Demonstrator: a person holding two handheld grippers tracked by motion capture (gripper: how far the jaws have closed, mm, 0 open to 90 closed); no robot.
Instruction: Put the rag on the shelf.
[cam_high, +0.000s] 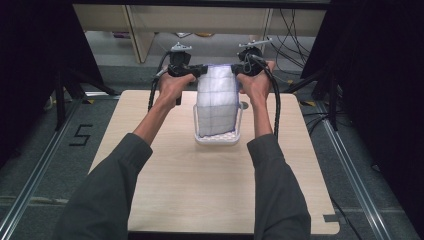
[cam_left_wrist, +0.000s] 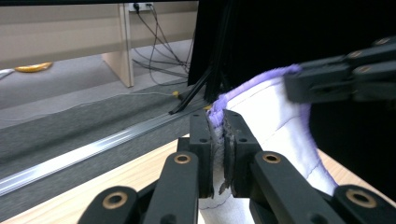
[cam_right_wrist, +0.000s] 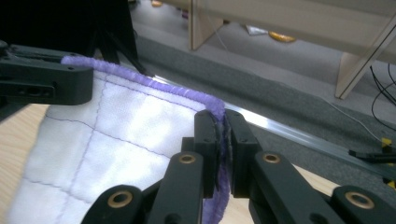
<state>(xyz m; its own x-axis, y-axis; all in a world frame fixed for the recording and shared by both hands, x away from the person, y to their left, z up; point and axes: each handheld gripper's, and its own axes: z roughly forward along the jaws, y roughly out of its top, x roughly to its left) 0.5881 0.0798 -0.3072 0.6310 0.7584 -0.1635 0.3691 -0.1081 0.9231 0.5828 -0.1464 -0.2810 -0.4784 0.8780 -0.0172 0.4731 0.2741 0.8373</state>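
Fingers (cam_left_wrist: 236, 140) of both grippers pinch the cloth's (cam_high: 216, 100) top corners above the basket (cam_high: 218, 139); lifting done, lowering into basket remains.

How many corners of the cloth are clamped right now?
2: the left gripper pinches the cloth's top left corner, the right gripper its top right. The lower end hangs into the white basket, corners hidden.

Grey carpet floor (cam_high: 45, 170) (dark curtains (cam_high: 30, 60))

Dark grey-green long sleeves (cam_high: 120, 175), black cables (cam_high: 276, 107) behind the black fingers (cam_left_wrist: 201, 140), brass-coloured pivot screws (cam_right_wrist: 187, 158) below them
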